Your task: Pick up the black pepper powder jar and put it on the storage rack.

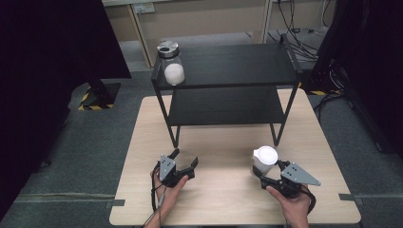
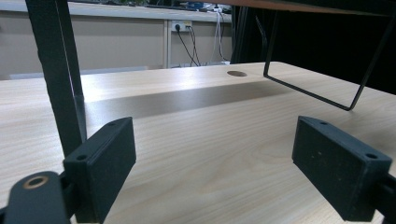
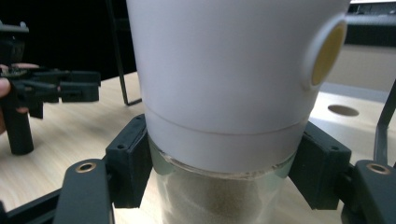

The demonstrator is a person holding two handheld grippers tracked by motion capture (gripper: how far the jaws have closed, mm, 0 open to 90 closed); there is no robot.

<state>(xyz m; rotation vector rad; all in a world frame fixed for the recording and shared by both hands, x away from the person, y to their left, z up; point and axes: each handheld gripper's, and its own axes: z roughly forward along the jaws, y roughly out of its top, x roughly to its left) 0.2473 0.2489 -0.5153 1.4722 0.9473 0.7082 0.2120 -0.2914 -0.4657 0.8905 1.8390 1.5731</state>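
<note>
A glass jar with a tall white cap (image 1: 264,158) stands on the wooden table (image 1: 223,199) at the front right. In the right gripper view the jar (image 3: 224,84) holds brownish powder, and my right gripper (image 3: 224,175) is shut on its glass body just under the cap. The high view shows that gripper (image 1: 269,170) in a hand, behind the jar. My left gripper (image 1: 186,157) rests open at the front left, pointing at the shelf, with only bare wood between its jaws (image 2: 219,161). It also appears far left in the right gripper view (image 3: 56,88).
A black two-tier shelf (image 1: 228,66) stands on the table's far half. A glass jar with a metal lid and white contents (image 1: 171,64) sits on its top left corner. A shelf leg (image 2: 60,79) rises close to my left jaw. Dark curtains flank the table.
</note>
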